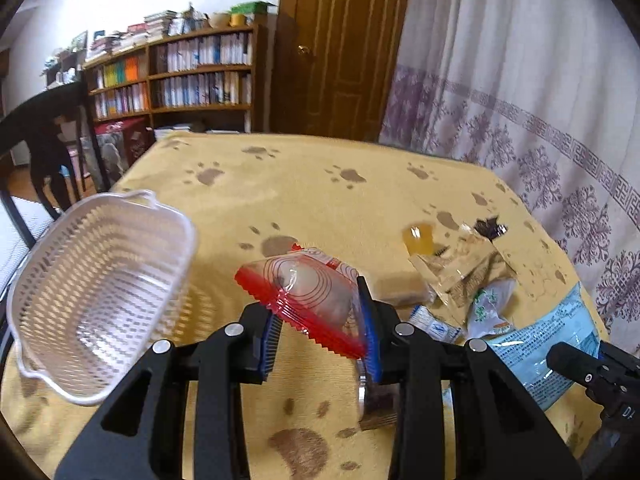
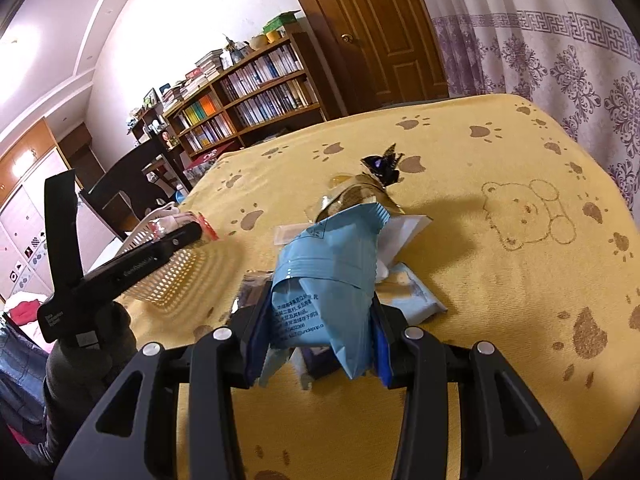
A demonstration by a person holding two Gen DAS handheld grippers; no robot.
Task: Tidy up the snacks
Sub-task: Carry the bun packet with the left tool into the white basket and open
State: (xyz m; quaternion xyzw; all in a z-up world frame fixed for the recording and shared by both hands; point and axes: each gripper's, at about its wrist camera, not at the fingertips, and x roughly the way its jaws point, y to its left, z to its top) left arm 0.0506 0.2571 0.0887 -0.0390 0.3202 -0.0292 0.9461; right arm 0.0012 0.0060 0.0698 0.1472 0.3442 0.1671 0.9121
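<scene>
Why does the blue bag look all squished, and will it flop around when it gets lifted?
The blue bag is probably soft and thin: it creases where the right hand-held gripper pinches it. It likely flops, since its top end leans over unsupported. It seems light for its size, because two fingers alone appear to hold it above the pile of snacks.

Right gripper (image 2: 320, 332) has a blue snack bag (image 2: 328, 280) pinched between its fingers, with the snack pile (image 2: 376, 216) just ahead. Off to its left, the other gripper (image 2: 188, 238) holds a red-edged packet (image 2: 202, 224) over the white basket (image 2: 168, 276).
</scene>
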